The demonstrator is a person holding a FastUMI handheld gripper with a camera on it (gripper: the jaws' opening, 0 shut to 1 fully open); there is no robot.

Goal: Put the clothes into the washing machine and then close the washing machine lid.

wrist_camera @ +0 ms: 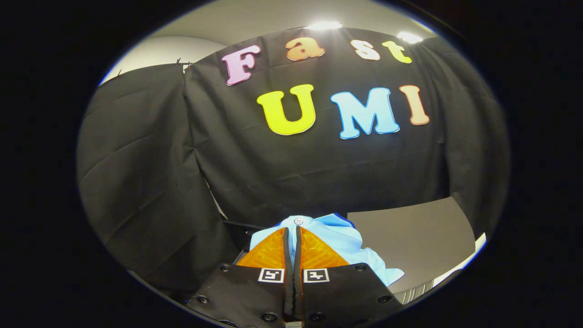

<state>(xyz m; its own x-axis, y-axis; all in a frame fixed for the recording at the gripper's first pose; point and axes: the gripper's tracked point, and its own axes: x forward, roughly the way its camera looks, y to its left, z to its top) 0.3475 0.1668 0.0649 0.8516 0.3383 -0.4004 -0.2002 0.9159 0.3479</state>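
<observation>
Light blue shirt [339, 237] sits right at my fingertips, bunched, with a white button [299, 221] showing on the fold just above the tips. The cloth spreads out to either side of my fingers [273, 250] and trails down past the right one. Most of the garment is covered by my own fingers, so its full shape is hard to make out.

My gripper [292, 230] is raised and points forward at the booth wall [291, 164], fingers angled slightly upward. The hand holding me is out of frame.

Jaws are nearly together, only a thin dark slit between them. Shirt fabric appears pinched in that slit at the tips, both fingers pressing on it.

Beyond and right of the shirt is a flat dark grey panel [410, 232], tilted, its lower edge cut off; can't tell whether it is the washing machine lid. A pale ribbed strip [416, 291] peeks out below it, too small to identify. Left of my fingers a dark frame edge [241, 225] sits against the black cloth, unclear what it belongs to.
</observation>
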